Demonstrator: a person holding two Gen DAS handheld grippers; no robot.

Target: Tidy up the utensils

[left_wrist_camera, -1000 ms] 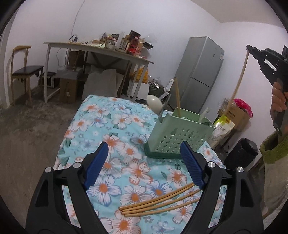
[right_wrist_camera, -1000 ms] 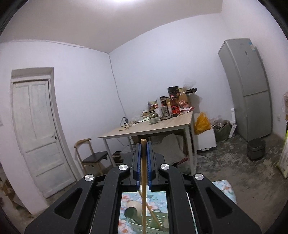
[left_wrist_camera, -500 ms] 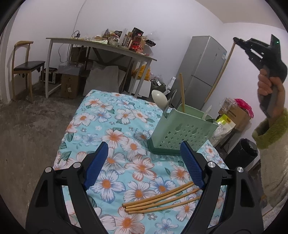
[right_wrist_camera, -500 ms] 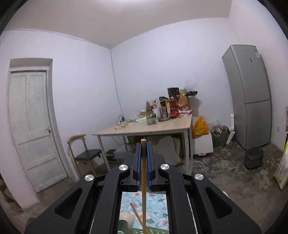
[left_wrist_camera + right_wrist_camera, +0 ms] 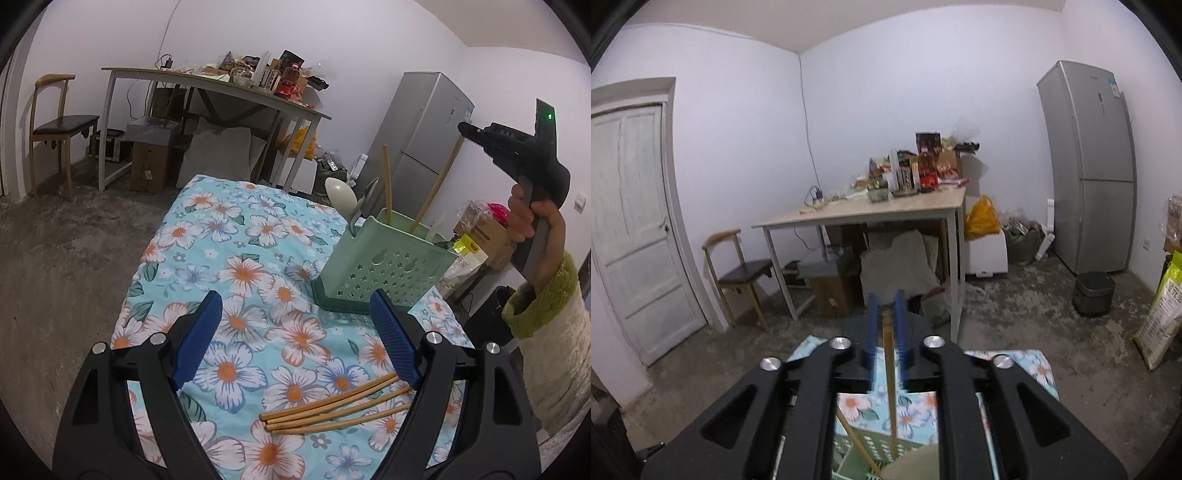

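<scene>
A green perforated utensil holder (image 5: 388, 266) stands on the floral tablecloth (image 5: 229, 258). It holds a white spoon (image 5: 340, 195), a metal utensil and one upright chopstick (image 5: 387, 184). My right gripper (image 5: 885, 321) is shut on a wooden chopstick (image 5: 889, 387) and holds it above the holder, its lower end inside the holder (image 5: 871, 452). From the left wrist view that chopstick (image 5: 434, 190) slants into the holder under the right gripper (image 5: 466, 130). My left gripper (image 5: 295, 339) is open and empty above several loose chopsticks (image 5: 332, 404) on the cloth.
A cluttered table (image 5: 871, 210), a chair (image 5: 738, 266), a door (image 5: 631, 221) and a grey fridge (image 5: 1089, 166) stand around the room. A dark bin (image 5: 1094, 291) sits on the concrete floor. Bags and boxes (image 5: 480, 236) lie beyond the cloth's right edge.
My right gripper has come down with the chopstick, whose lower end now sits in the holder. The left gripper has stayed open over the loose chopsticks.
</scene>
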